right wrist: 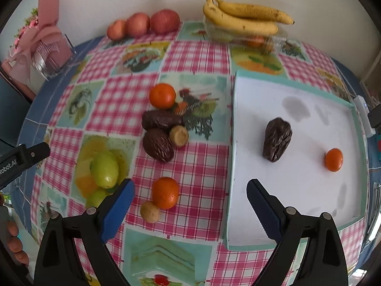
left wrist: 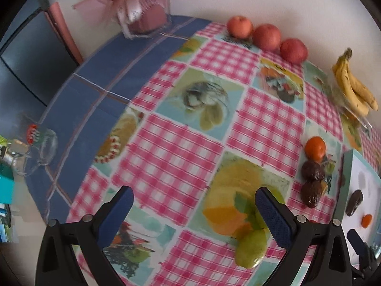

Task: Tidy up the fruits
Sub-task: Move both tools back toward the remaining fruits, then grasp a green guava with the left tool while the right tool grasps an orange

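Both tools are spread wide and hold nothing. The right tool hovers over the desk, with a tangerine just ahead between its fingers, at 11 o'clock. The white tray at 2 o'clock already carries a date and a small tangerine. To take the near tangerine cleanly, lower straight over it and close gently, clear of the small tan fruit touching it. The left tool waits near a green grape at 5 o'clock.
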The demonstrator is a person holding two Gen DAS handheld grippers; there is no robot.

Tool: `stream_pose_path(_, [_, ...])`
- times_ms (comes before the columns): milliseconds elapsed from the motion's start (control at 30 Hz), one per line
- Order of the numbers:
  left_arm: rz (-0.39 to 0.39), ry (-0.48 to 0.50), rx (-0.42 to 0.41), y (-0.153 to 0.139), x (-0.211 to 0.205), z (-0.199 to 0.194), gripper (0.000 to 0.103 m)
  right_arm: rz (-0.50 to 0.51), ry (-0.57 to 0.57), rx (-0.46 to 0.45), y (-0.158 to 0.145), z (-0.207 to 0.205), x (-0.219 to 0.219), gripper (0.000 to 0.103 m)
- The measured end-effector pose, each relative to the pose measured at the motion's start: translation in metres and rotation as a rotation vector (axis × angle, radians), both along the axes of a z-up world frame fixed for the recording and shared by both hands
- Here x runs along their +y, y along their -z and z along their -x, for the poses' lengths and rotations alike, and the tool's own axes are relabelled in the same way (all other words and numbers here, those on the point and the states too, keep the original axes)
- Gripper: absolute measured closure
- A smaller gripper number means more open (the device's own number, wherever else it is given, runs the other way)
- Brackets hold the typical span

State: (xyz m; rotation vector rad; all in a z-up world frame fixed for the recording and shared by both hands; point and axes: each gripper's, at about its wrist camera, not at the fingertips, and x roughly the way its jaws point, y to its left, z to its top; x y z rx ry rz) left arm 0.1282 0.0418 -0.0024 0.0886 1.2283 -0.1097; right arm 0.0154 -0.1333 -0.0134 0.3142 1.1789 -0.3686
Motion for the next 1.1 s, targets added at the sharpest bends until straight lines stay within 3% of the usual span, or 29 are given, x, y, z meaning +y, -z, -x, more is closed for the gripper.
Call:
stream_pose_path(167, [0.097, 0.04, 0.073, 0.017, -0.017, -0.001, 0.0, -0.012, 0.019, 0.023, 0.007, 0.002, -0.007, 0.008])
stream_pose_path(400, [0.103, 0.1, 0.121, 0.033, -0.041, 0.003, 0.004, 0.004, 0.049, 0.026, 0.005, 0.009, -0.018, 0.008])
stream_pose_path(467, [0.117, 0.119, 0.131, 0.035, -0.048, 0.005, 0.017, 0.008, 0.054, 0.029, 0.005, 0.01, -0.022, 0.008])
stream_pose_path(667, [0.151, 0.155, 0.163, 0.04, -0.061, 0.008, 0.035, 0.012, 0.076, 0.029, 0.004, 0.016, -0.03, 0.008])
stream_pose_path(967, [0.166, 0.182, 0.189, 0.049, -0.074, 0.01, 0.058, 0.017, 0.081, 0.028, 0.003, 0.017, -0.03, 0.008])
stream_pose_path(1100, [0.179, 0.177, 0.182, 0.047, -0.072, 0.009, 0.06, 0.02, 0.073, 0.027, 0.002, 0.015, -0.027, 0.008])
